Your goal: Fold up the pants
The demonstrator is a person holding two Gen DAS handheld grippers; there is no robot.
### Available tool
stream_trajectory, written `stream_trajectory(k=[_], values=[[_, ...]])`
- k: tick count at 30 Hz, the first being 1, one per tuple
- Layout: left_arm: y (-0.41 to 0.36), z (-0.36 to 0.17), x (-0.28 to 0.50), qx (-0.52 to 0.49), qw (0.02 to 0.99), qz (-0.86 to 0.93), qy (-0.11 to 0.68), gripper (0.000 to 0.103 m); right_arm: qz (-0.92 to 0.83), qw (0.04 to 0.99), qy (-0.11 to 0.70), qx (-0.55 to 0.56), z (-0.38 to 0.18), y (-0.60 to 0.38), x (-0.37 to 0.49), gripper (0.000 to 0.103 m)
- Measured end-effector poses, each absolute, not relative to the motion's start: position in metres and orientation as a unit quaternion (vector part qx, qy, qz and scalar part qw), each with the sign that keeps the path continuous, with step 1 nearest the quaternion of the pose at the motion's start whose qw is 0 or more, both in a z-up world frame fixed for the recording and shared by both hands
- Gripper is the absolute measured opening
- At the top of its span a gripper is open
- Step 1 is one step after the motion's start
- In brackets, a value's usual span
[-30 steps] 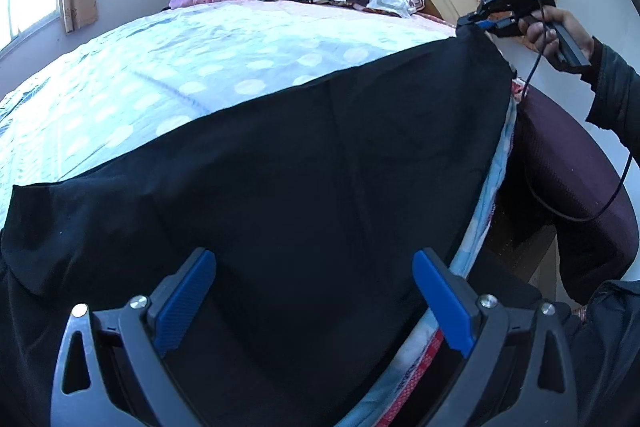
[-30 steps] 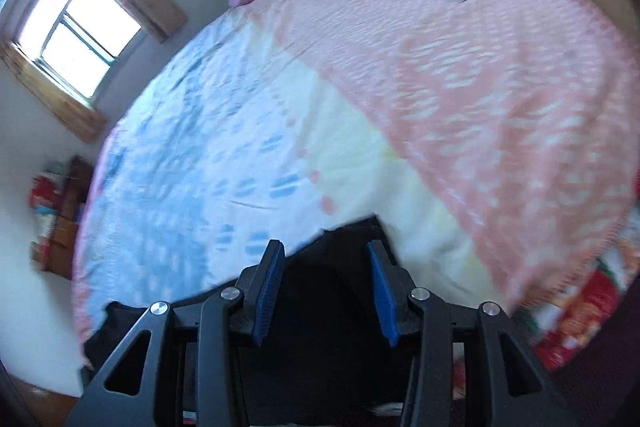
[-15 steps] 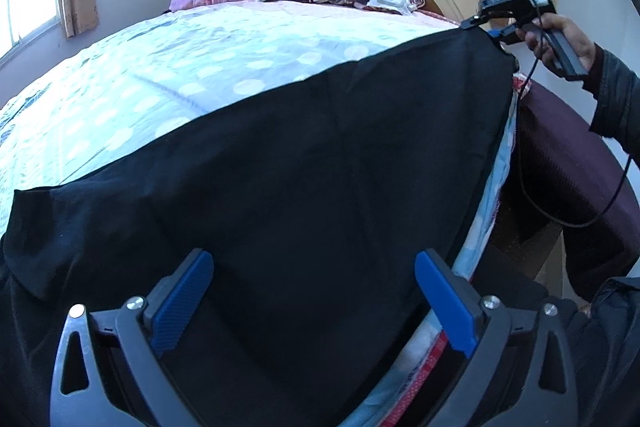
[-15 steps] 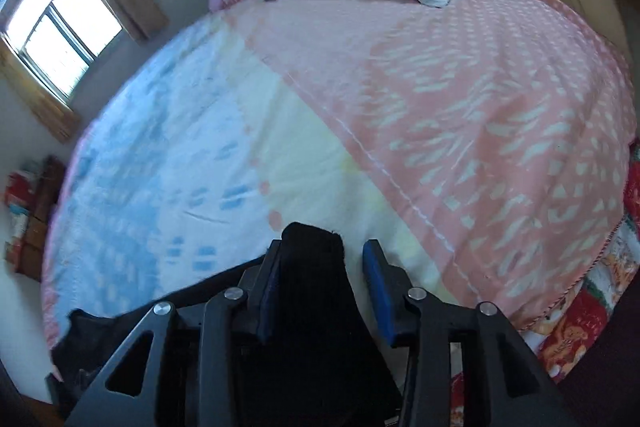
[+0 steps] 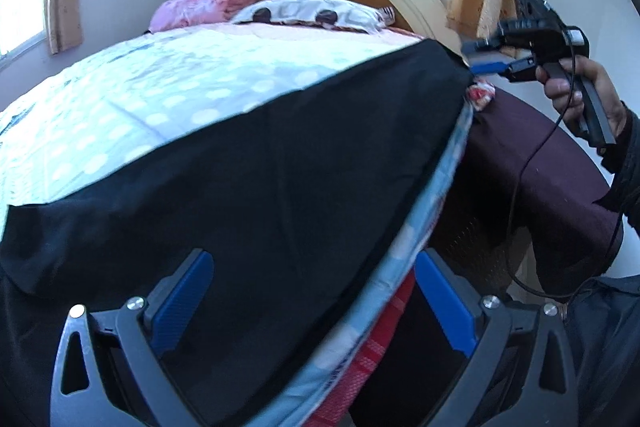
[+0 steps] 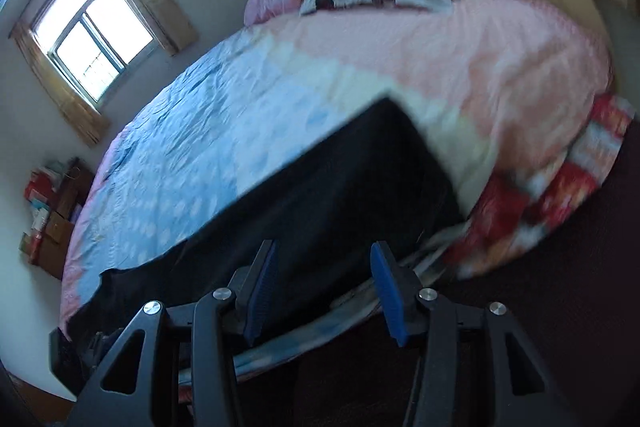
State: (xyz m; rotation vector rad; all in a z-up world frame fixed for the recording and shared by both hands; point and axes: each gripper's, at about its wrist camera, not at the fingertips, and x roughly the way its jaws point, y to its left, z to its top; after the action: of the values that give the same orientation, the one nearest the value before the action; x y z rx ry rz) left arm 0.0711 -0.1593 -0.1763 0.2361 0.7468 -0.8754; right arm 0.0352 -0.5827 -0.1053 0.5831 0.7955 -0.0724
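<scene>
Black pants (image 5: 260,167) lying flat along the bed (image 5: 120,99) edge, my left claw (image 5: 316,307) hanging wide above them, my right claw (image 6: 324,283) having just been opening, gaping empty.

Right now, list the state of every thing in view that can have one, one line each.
Black fabric pants: spread flat along the near edge of the bed, not held.
Left gripper: fingers open wide above the pants.
Right gripper: fingers have just been opening; open, nothing between them, clear of the pants' corner.
Blue and pink dotted bedspread: laid flat over the bed.
White patterned pillow: lying at the headboard.
</scene>
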Motion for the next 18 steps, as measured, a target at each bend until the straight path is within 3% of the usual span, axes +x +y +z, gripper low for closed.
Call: stream_trajectory(k=[3, 9, 14, 18], values=[[-0.159, -0.185, 0.073, 0.098, 0.825, -0.415, 0.37, 0.103, 0.043, 0.882, 0.334, 0.329, -0.11, -0.579, 0.038, 0.05], [-0.151, -0.19, 0.073, 0.101, 0.829, -0.4, 0.378, 0.103, -0.012, 0.846, 0.412, 0.338, -0.156, -0.588, 0.059, 0.048], [-0.134, -0.164, 0.086, 0.114, 0.852, -0.376, 0.345, 0.103, -0.041, 0.861, 0.423, 0.279, -0.141, -0.576, 0.056, 0.05], [-0.111, -0.148, 0.125, 0.129, 0.876, -0.318, 0.338, 0.103, -0.015, 0.899, 0.38, 0.215, -0.108, -0.545, 0.061, 0.05]])
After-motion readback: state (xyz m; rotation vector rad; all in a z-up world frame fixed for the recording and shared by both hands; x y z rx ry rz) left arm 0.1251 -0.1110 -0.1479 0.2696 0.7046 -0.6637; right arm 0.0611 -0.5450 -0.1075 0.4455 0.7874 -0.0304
